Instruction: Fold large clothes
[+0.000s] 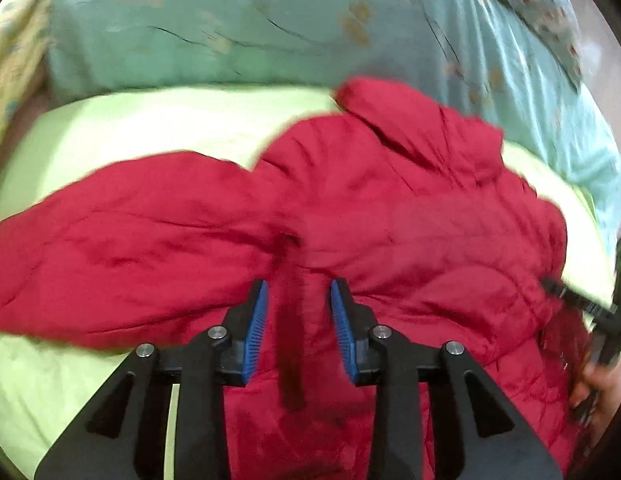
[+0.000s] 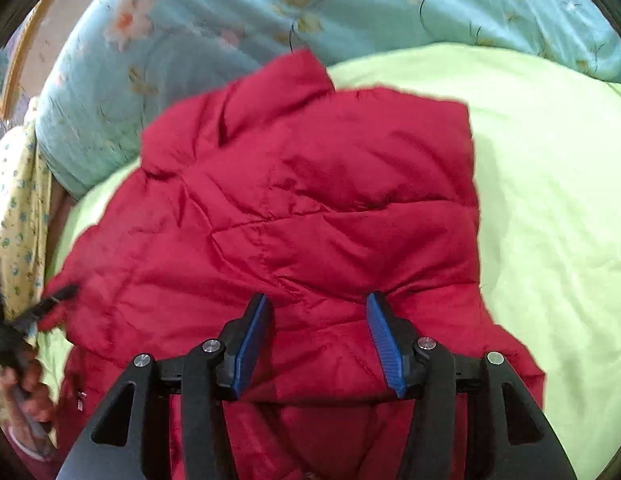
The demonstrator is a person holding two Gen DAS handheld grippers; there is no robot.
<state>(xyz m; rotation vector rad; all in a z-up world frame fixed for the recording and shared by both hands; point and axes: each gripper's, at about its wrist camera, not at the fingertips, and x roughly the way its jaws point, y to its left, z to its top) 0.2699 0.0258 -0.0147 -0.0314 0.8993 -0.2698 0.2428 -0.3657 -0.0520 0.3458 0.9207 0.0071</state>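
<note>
ribbed blue fingers (image 1: pixel 257 320), puffy quilted red jacket (image 1: pixel 390 216)

Red padded jacket (image 2: pixel 310 208) spread on green sheet (image 2: pixel 550 200), right tongs (image 2: pixel 316 316) parted above it (blurred), floral quilt (image 2: pixel 230 20) behind

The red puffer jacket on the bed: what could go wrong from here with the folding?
1. The red puffer jacket is thick and puffy, so a fold may spring open.
2. One sleeve lies spread out to the side; folding the body first could trap it unevenly.
3. Both the left gripper and the right gripper are open, with no fabric pinched, and the light green sheet underneath could be pinched along with the jacket.
</note>
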